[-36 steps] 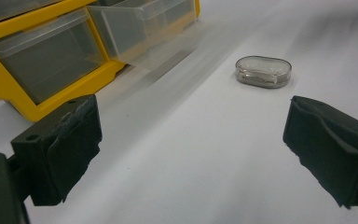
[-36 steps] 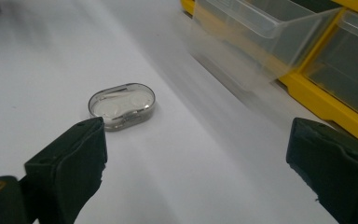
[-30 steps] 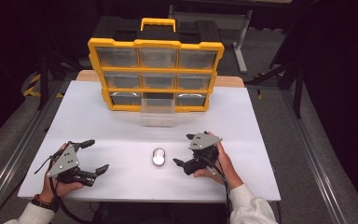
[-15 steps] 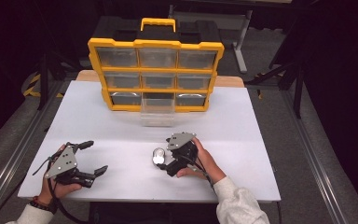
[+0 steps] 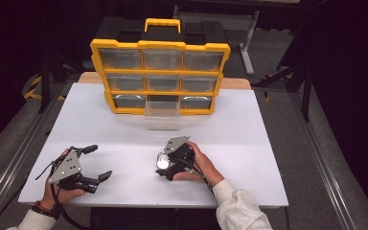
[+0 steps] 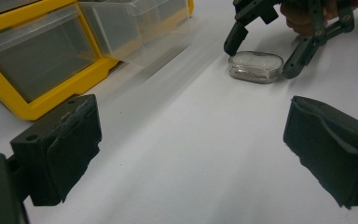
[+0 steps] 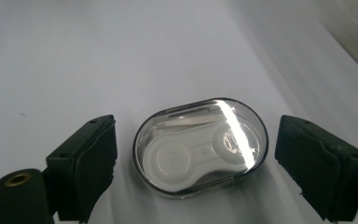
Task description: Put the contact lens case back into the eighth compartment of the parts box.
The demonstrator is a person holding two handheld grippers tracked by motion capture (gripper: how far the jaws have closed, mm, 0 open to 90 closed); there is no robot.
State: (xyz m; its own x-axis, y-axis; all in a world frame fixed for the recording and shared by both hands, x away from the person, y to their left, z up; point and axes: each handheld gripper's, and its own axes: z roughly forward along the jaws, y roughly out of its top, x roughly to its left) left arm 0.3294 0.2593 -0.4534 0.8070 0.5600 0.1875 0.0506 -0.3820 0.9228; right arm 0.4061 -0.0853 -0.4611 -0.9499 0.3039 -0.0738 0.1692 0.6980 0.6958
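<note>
The right hand-held gripper (image 7: 193, 163) hangs low over the white bench (image 5: 268, 143), jaws spread wide on either side of the small clear oval plastic case (image 7: 200, 147). The case lies flat between them, its long axis running jaw to jaw, neither pad visibly touching. The left hand-held gripper (image 5: 88, 163), also wide and empty, sits well apart. My call: the right hand is placed to close.

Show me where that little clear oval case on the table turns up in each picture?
High view: clear oval case lies lower middle, at the right claw.
Left gripper view: upper right, between that same claw's jaws.
Right gripper view: centre.
Shared landmark: the white table.
</note>
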